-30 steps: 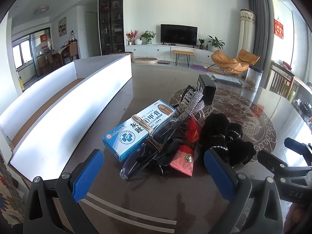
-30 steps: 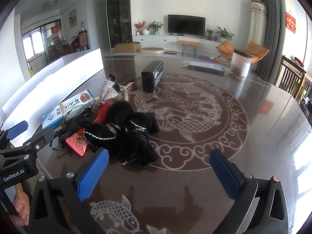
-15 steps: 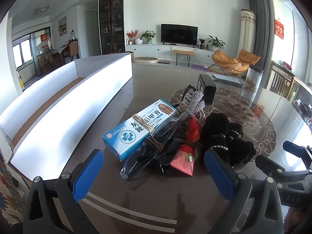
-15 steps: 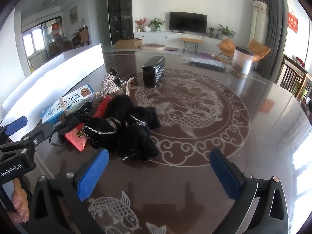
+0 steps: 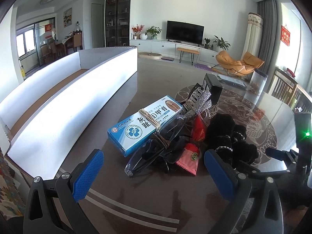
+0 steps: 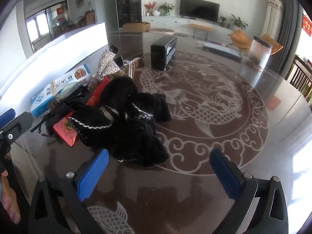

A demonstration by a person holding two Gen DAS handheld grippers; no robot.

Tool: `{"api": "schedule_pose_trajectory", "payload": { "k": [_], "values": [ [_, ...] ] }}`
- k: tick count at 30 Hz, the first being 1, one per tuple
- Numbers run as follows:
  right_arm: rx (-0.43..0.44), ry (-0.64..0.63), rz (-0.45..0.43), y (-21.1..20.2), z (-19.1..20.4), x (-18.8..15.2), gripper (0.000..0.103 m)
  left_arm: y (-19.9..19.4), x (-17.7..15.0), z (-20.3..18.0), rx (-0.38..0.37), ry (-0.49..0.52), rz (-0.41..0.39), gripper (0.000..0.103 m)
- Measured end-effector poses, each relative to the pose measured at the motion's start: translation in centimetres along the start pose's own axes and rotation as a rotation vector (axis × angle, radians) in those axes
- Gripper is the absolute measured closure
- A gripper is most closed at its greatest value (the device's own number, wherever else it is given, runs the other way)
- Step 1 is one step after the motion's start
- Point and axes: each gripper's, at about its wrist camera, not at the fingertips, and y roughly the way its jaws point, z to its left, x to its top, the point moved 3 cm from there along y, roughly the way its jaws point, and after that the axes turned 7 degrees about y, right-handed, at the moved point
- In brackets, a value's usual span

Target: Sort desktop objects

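Left wrist view: left gripper hovers low over the table, jaws spread wide and holding nothing; the clutter heap lies just ahead, between the blue pads.
Right wrist view: right gripper likewise wide open and empty; the black knitted fabric sits just ahead of its left pad.
Step in hand: judged to be an approach toward a first pick from the heap.
Doing it well: take a top item alone, probably the clear glasses case nearest the left jaws, and close on its narrow width so the string and pouch are not dragged along.
Medicine box: blue and white, bound with a loop of twine, ahead-left of the left jaws.
Red pouch: flat, partly under the case.
White tray: long, open, far left of the jaws; likely the destination.
Black box: upright, well ahead, apart from the heap.
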Motion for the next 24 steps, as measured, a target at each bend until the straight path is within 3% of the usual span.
{"api": "schedule_pose_trajectory", "payload": {
  "k": [7,14,22,24],
  "values": [
    [-0.002,-0.041,0.021,2.3,0.6,1.0,0.000,0.7,-0.1,0.2,-0.034,-0.027,0.027,0.000],
    [-0.006,0.016,0.023,3.3,-1.0,2.3,0.000,2.7,-0.9,1.6,-0.073,-0.112,0.128,0.000],
    [-0.041,0.069,0.045,2.0,-3.7,1.3,0.000,3.4,-1.2,1.2,-0.070,-0.101,0.158,0.000],
    [0.011,0.091,0.017,0.4,-3.3,0.8,0.000,3.5,-1.2,1.8,-0.065,-0.130,0.161,0.000]
  ]
}}
